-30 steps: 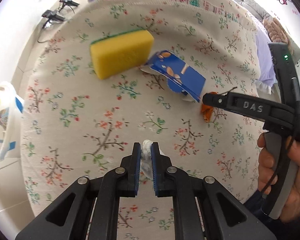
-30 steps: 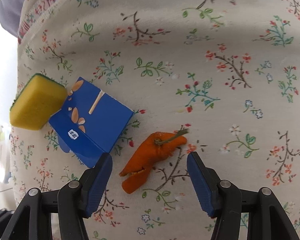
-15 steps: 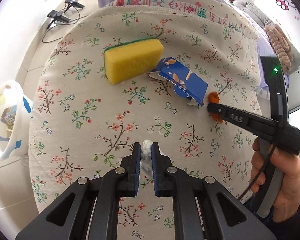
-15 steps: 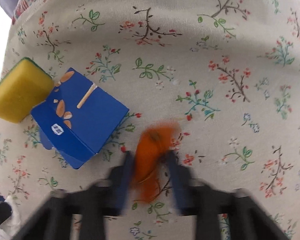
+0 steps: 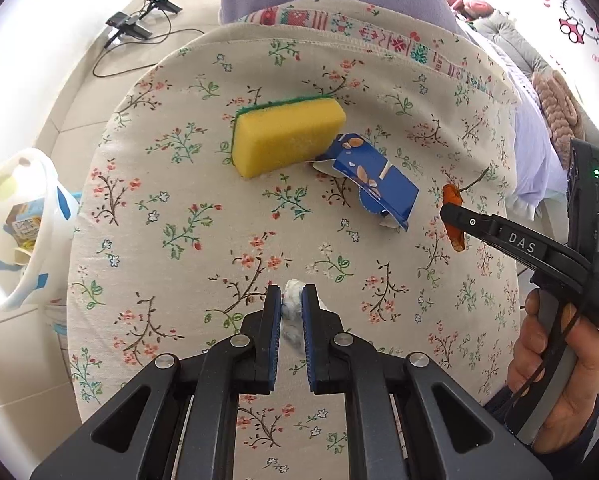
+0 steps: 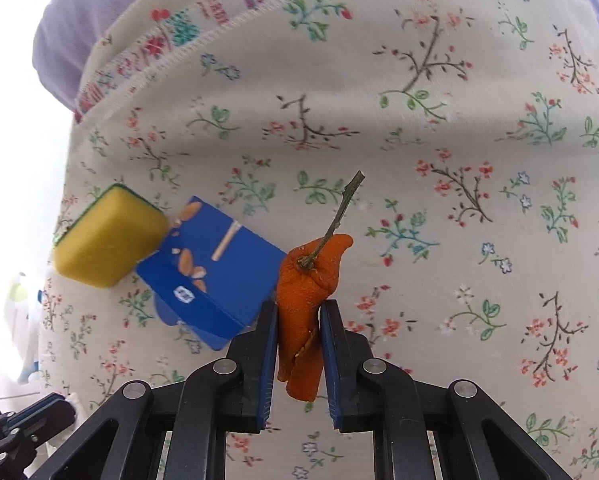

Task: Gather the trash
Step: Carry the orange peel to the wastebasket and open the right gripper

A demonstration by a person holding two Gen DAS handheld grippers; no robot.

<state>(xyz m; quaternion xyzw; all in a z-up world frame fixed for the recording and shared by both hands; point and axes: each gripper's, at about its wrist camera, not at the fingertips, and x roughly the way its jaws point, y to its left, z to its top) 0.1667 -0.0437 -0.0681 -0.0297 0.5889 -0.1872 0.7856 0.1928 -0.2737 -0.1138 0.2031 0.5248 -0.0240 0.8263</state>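
Note:
My right gripper (image 6: 298, 309) is shut on an orange peel (image 6: 308, 280) with a thin stem, lifted off the flowered cloth. From the left wrist view the same peel (image 5: 452, 197) hangs in the right gripper (image 5: 447, 216), held by a hand (image 5: 555, 364). My left gripper (image 5: 291, 294) is shut on a crumpled white tissue (image 5: 292, 304) above the cloth. A flattened blue carton (image 5: 373, 176) (image 6: 209, 270) lies on the table, touching a yellow sponge (image 5: 285, 136) (image 6: 107, 240) with a green underside.
The round table carries a flowered tablecloth (image 5: 179, 240). A white bin (image 5: 19, 232) with wrappers inside stands off the table's left edge. Cables and a stand (image 5: 131, 28) lie on the floor beyond. Bedding (image 5: 555, 112) sits at the right.
The right gripper closed its wide jaws onto the orange peel and lifted it off the cloth. The left gripper kept its hold on the tissue and rose slightly.

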